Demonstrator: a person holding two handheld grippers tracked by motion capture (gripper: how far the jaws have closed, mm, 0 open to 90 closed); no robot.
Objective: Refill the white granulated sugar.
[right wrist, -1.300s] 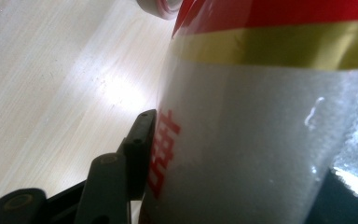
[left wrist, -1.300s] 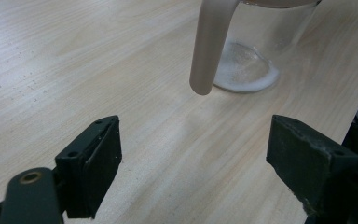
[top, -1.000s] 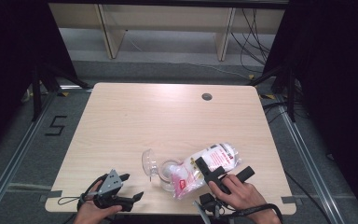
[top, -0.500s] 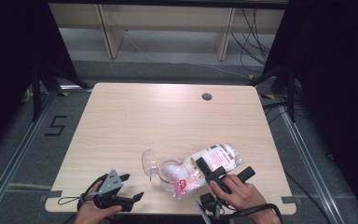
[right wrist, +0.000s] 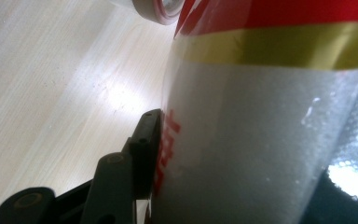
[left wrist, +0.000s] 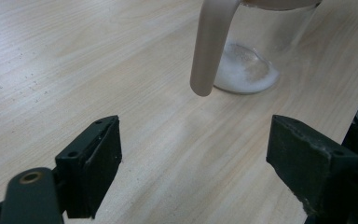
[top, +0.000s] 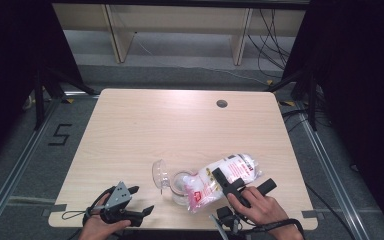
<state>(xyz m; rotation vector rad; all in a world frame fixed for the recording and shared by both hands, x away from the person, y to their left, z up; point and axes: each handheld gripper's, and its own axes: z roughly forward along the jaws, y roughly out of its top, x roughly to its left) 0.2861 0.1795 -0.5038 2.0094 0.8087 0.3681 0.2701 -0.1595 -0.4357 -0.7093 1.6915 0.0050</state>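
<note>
The bag (top: 219,176) is clear plastic with white grains inside and red print, plus a gold band seen close in the right gripper view (right wrist: 279,46). It lies tilted near the table's (top: 180,130) front edge, its mouth over a clear jug (top: 175,181) that already holds a little white powder (left wrist: 244,72). The right gripper (top: 244,182) clamps the bag across its middle, one pad pressed flat against the film. The left gripper (top: 139,201) rests at the front left, jaws wide, nothing between them. The jug's top is cut off in the left gripper view, and the bag's print is too blurred to read.
</note>
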